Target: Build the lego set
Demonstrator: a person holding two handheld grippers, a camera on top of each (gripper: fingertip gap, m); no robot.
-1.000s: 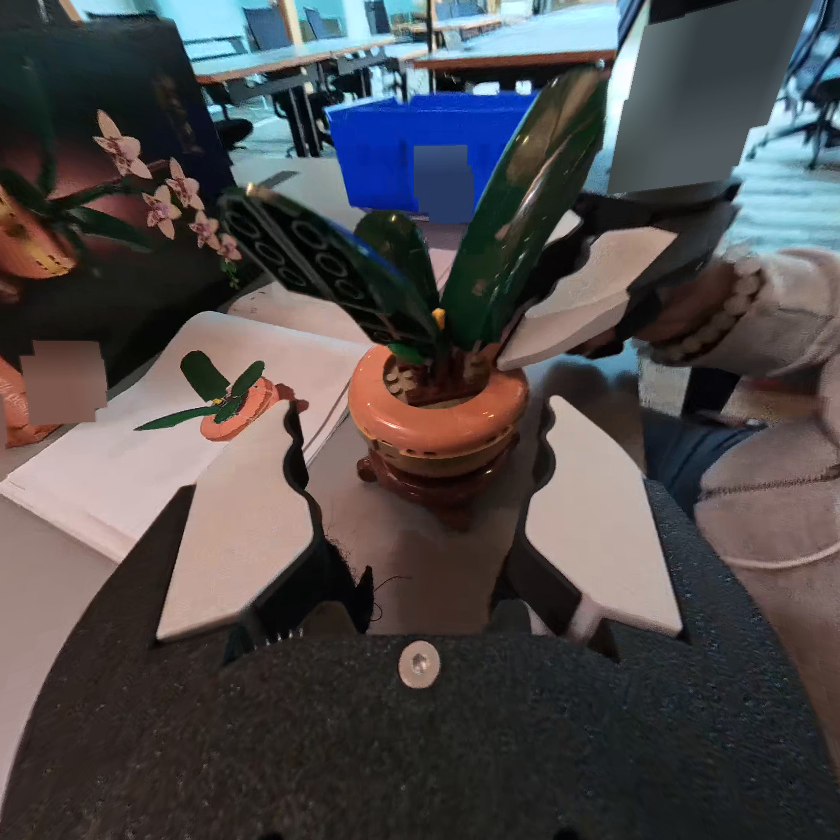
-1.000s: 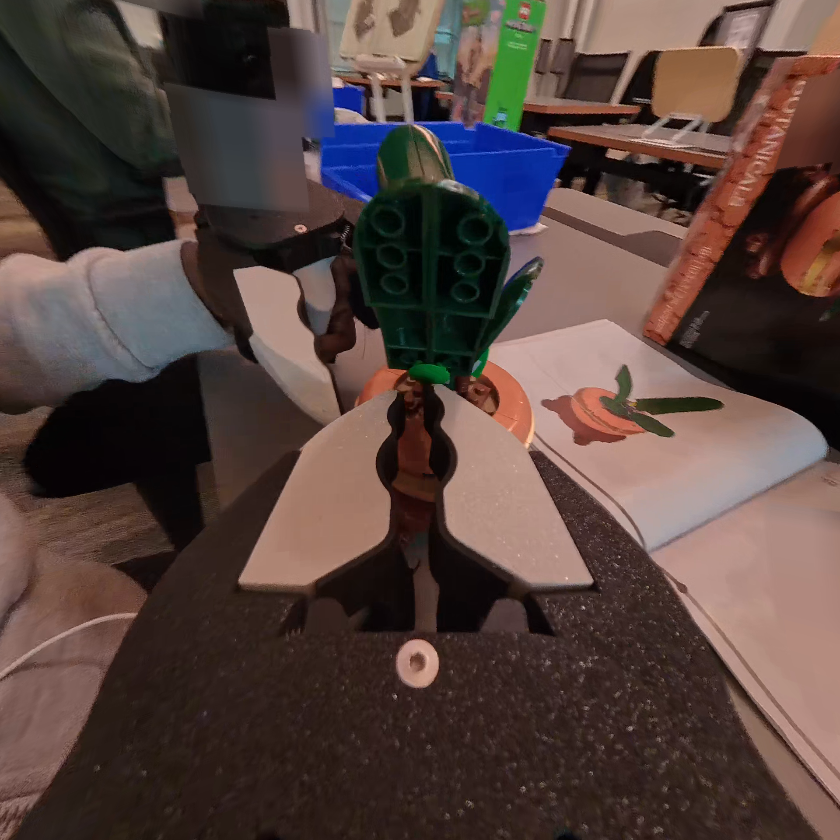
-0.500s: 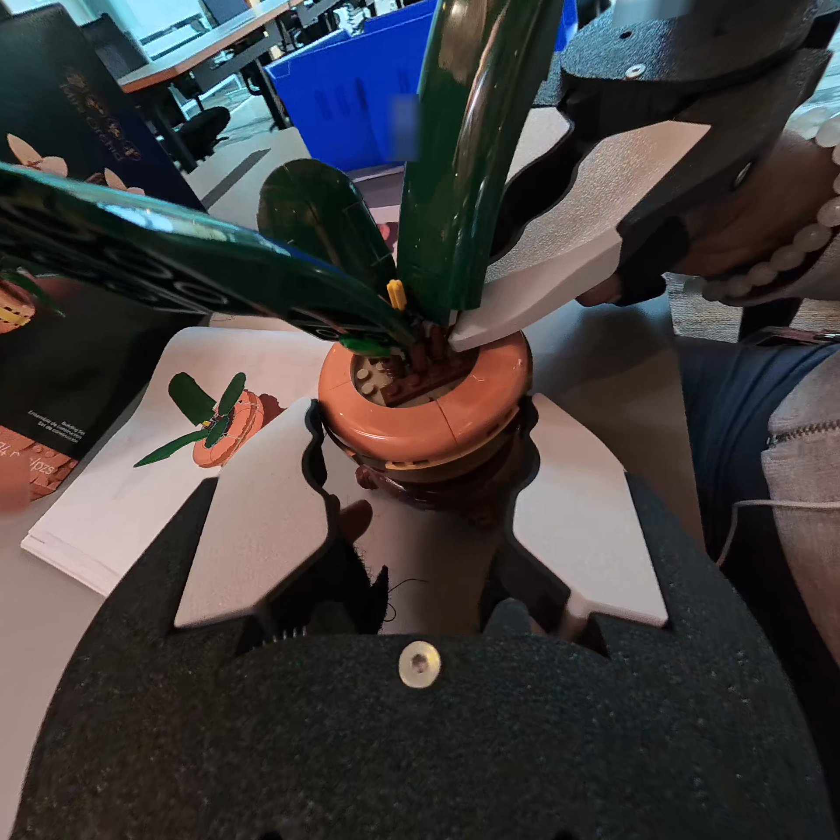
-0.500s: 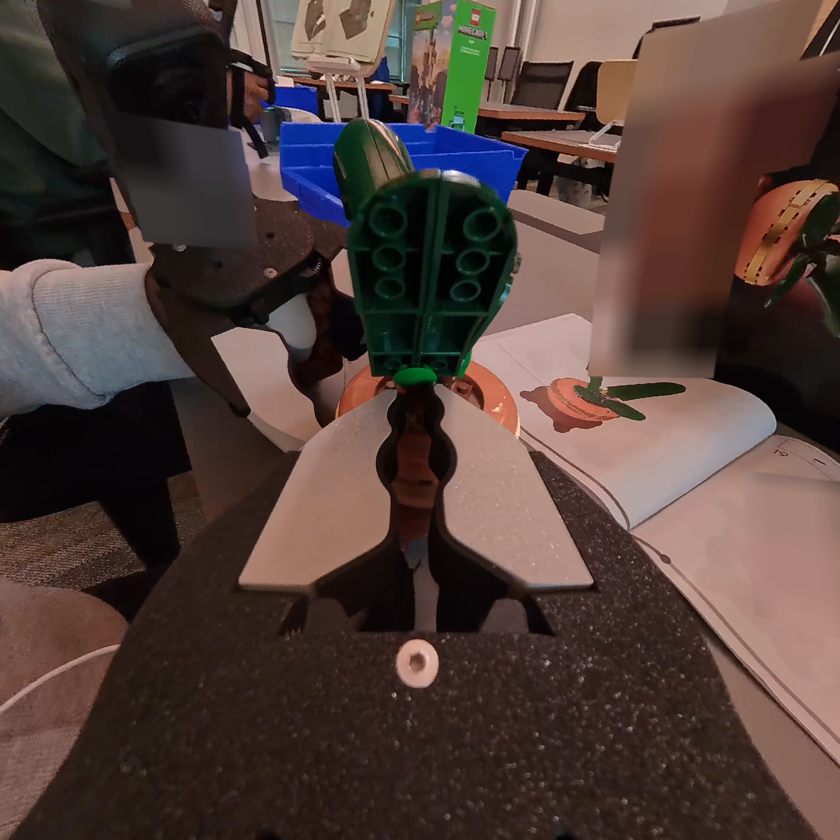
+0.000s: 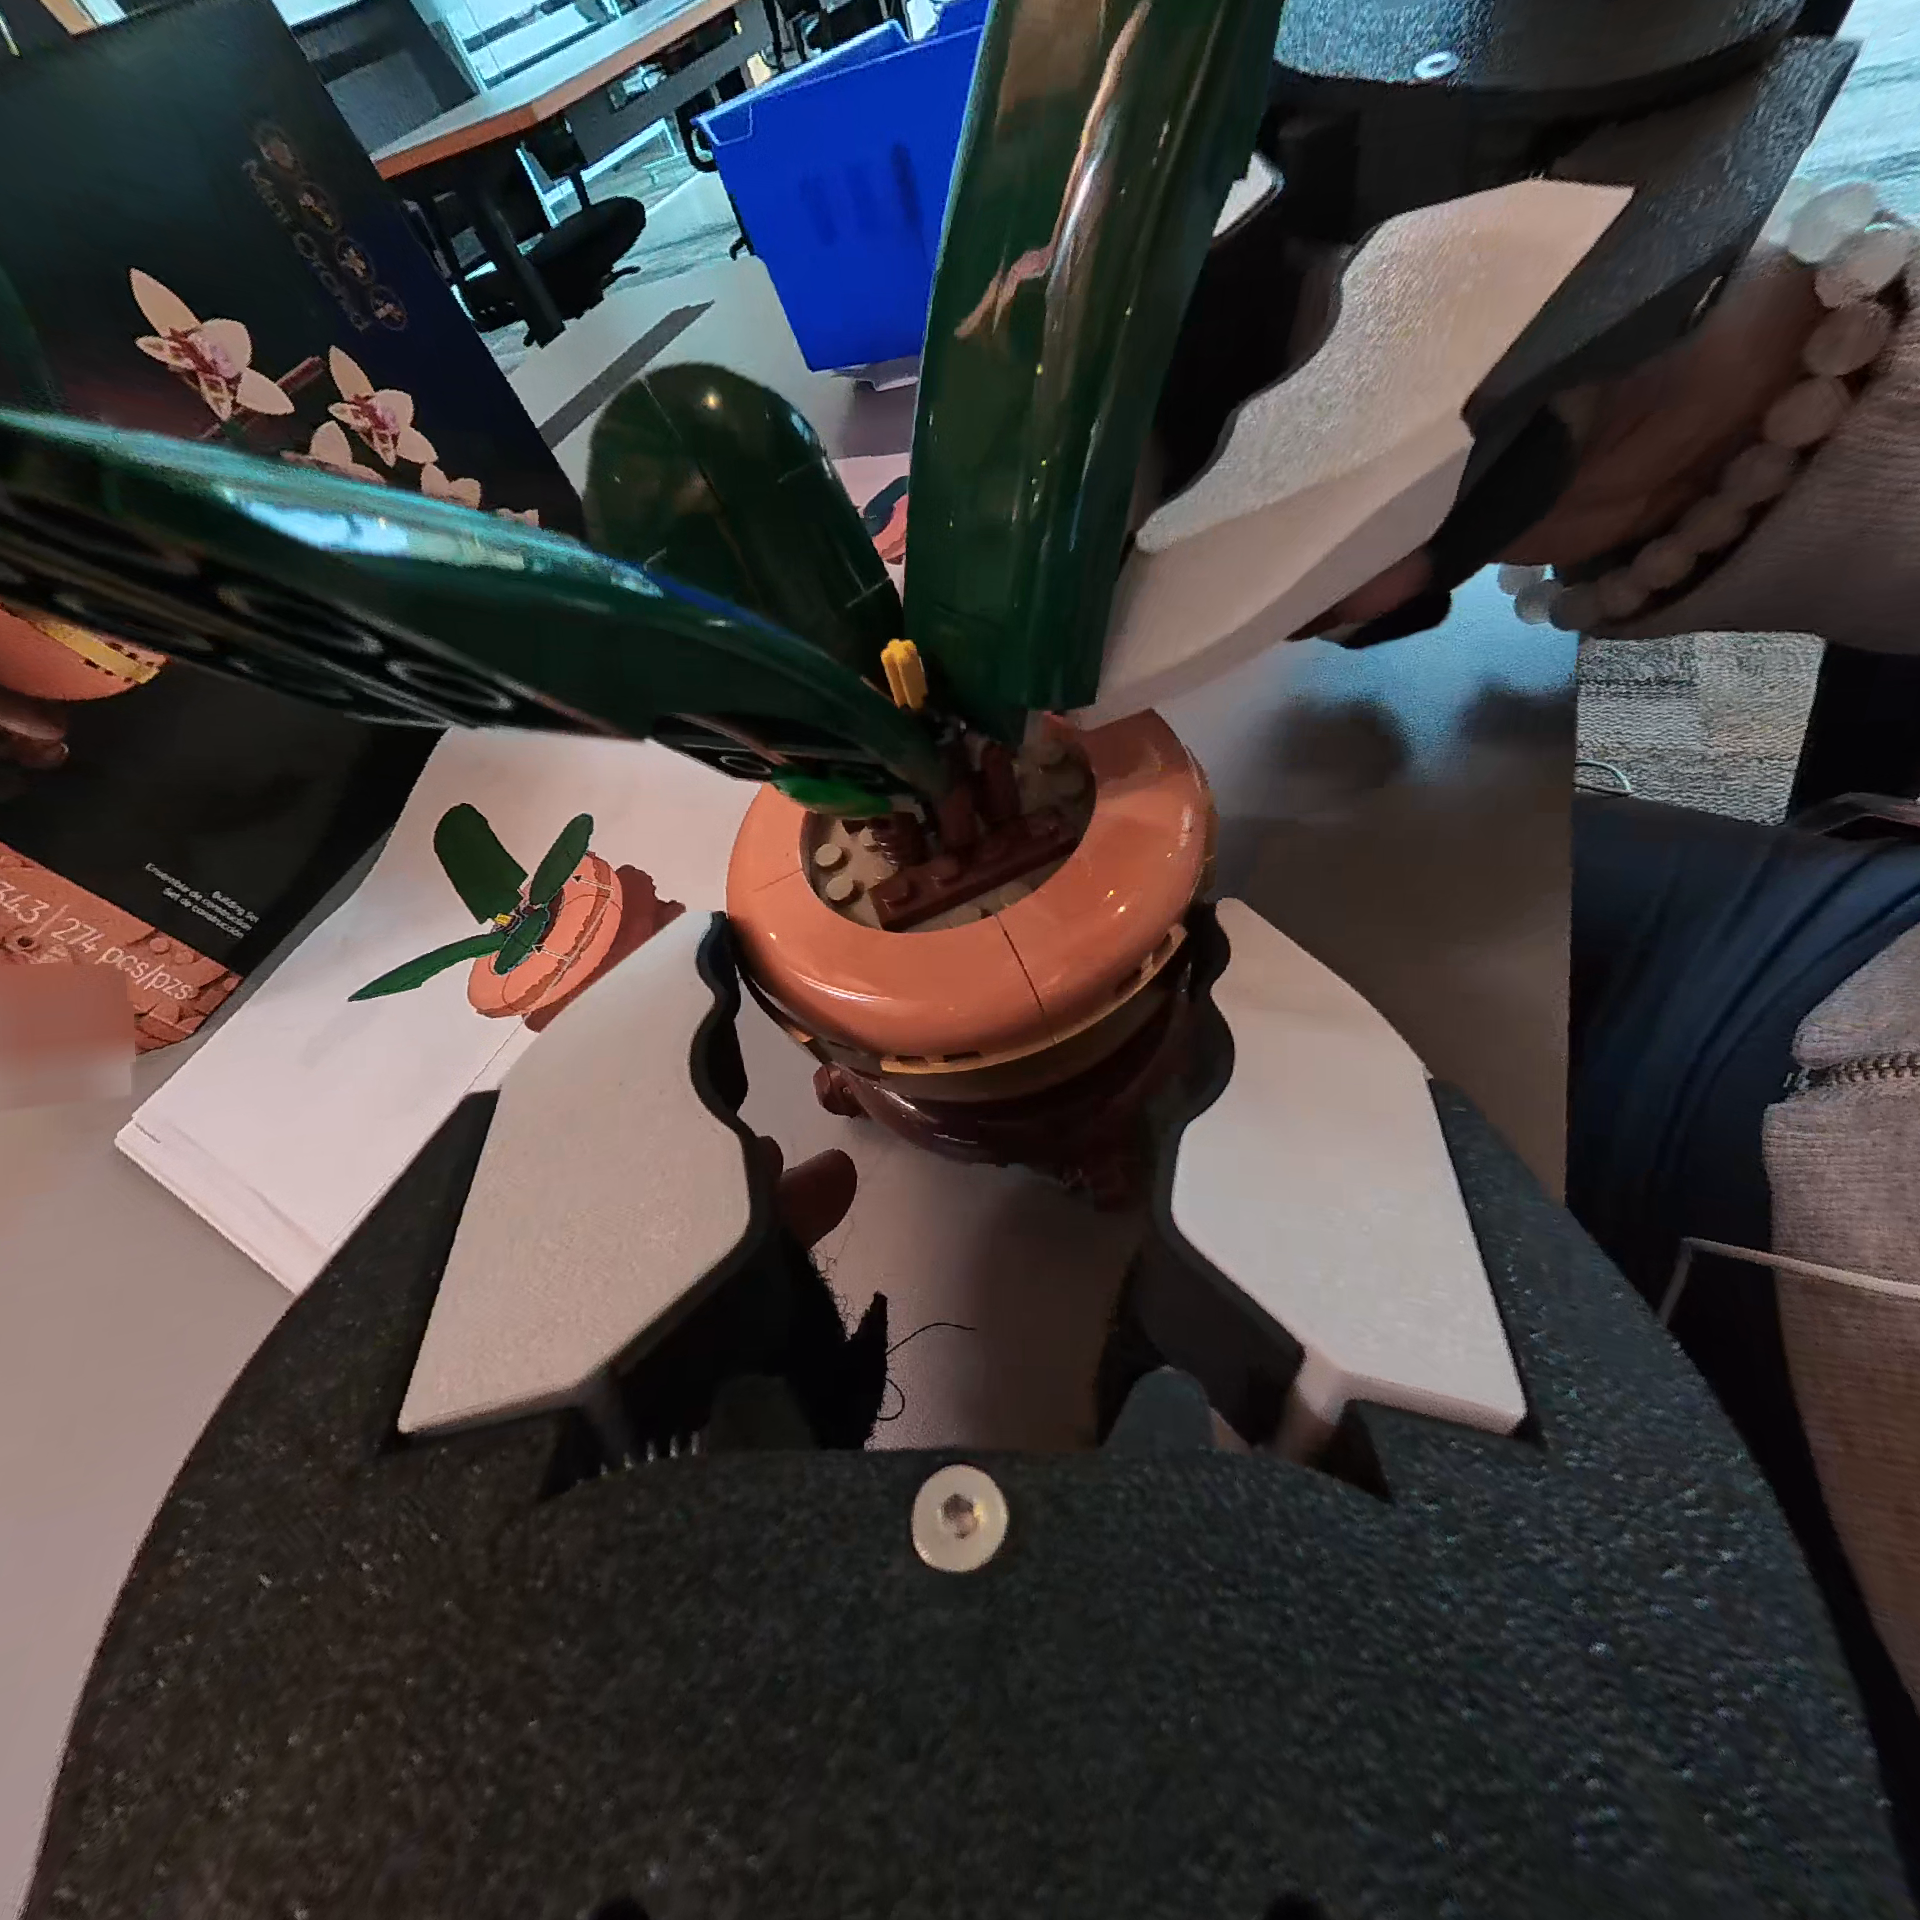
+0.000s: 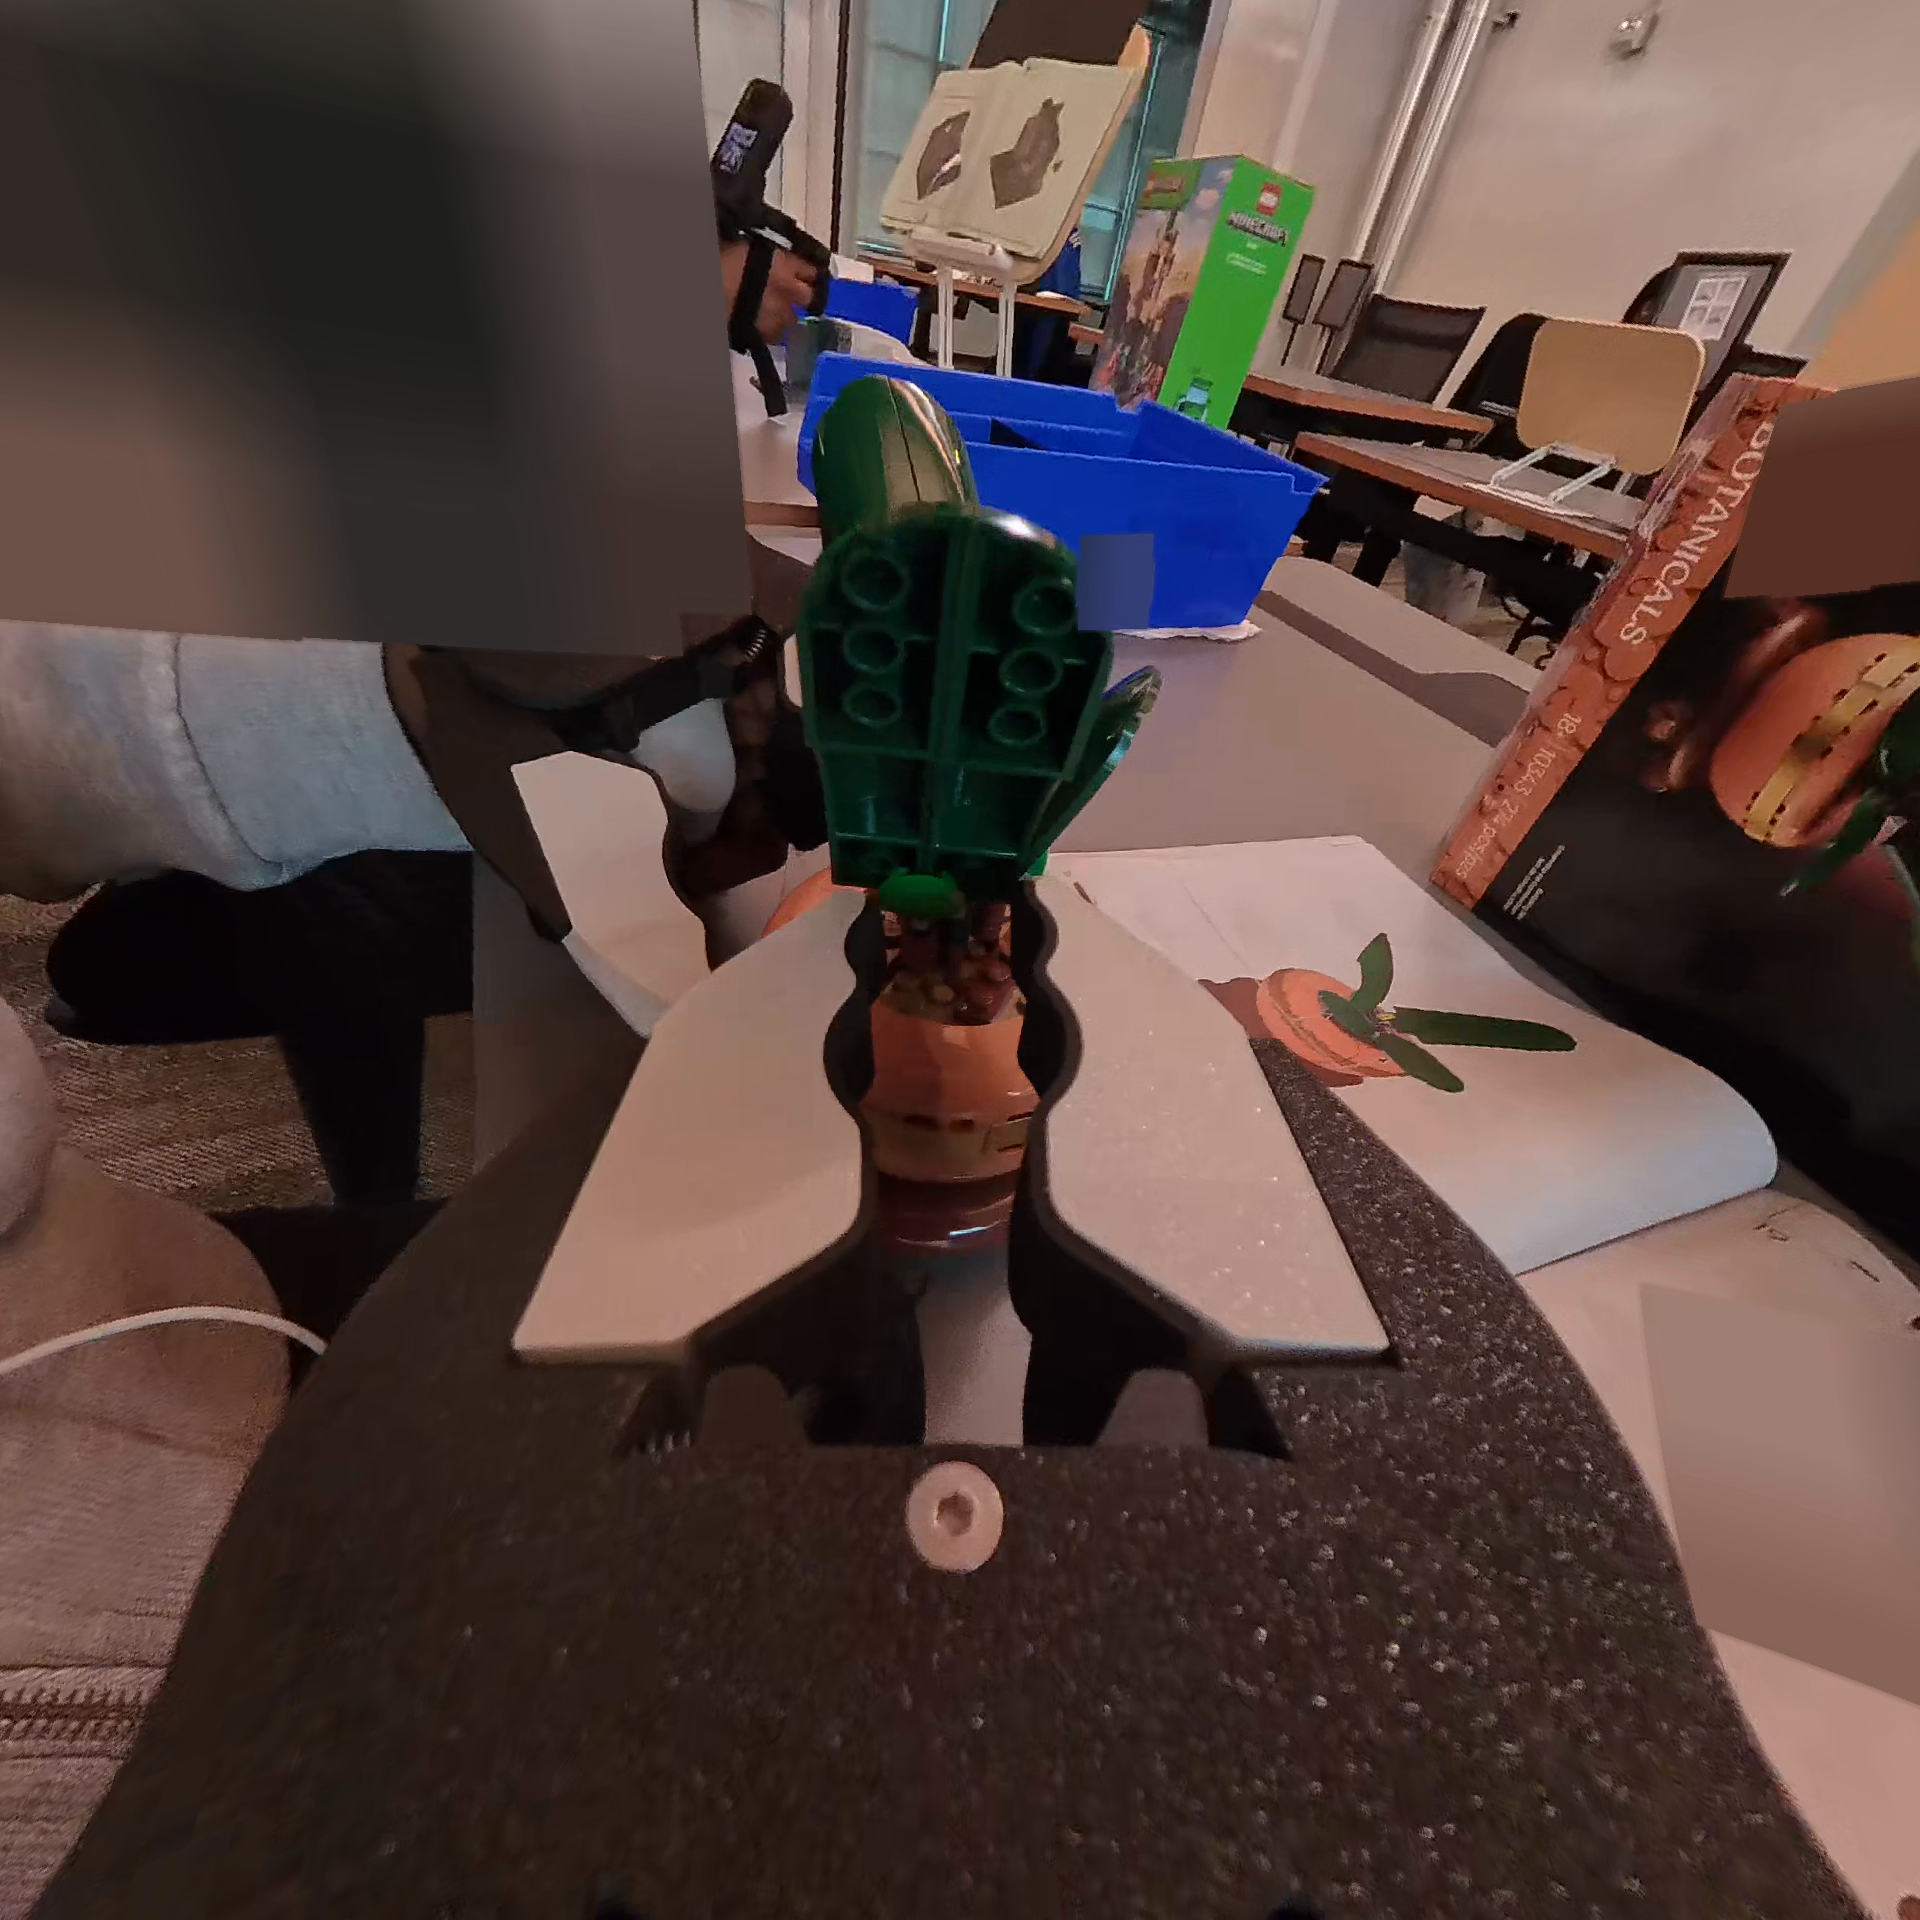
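A lego plant pot [image 5: 966, 977] with a terracotta rim stands on the grey table. It carries a tall dark green leaf [image 5: 1039, 364], a long flat leaf [image 5: 364, 613], a short rounded leaf [image 5: 727, 488] and a yellow peg [image 5: 902, 670]. My left gripper [image 5: 966, 925] has a fingertip touching each side of the pot below its rim. My right gripper [image 6: 943, 904] stands slightly open, with the tall leaf's [image 6: 945, 707] base just past its tips and the pot [image 6: 945, 1081] showing through the gap. One right finger [image 5: 1299, 488] lies against the tall leaf.
An open instruction booklet [image 5: 343, 1049] lies left of the pot, with the dark set box [image 5: 208, 416] standing behind it. A blue bin [image 6: 1143, 520] sits farther back. A person's body [image 5: 1766, 1039] is close on the right. My left gripper's finger [image 6: 582, 862] shows in the right wrist view. Tip to tip, the grippers are about 5 centimetres apart.
My left gripper moved forward until its fingertips flank and touch the pot. My right gripper came down over the pot with the tall leaf, and its jaws have since parted a little.
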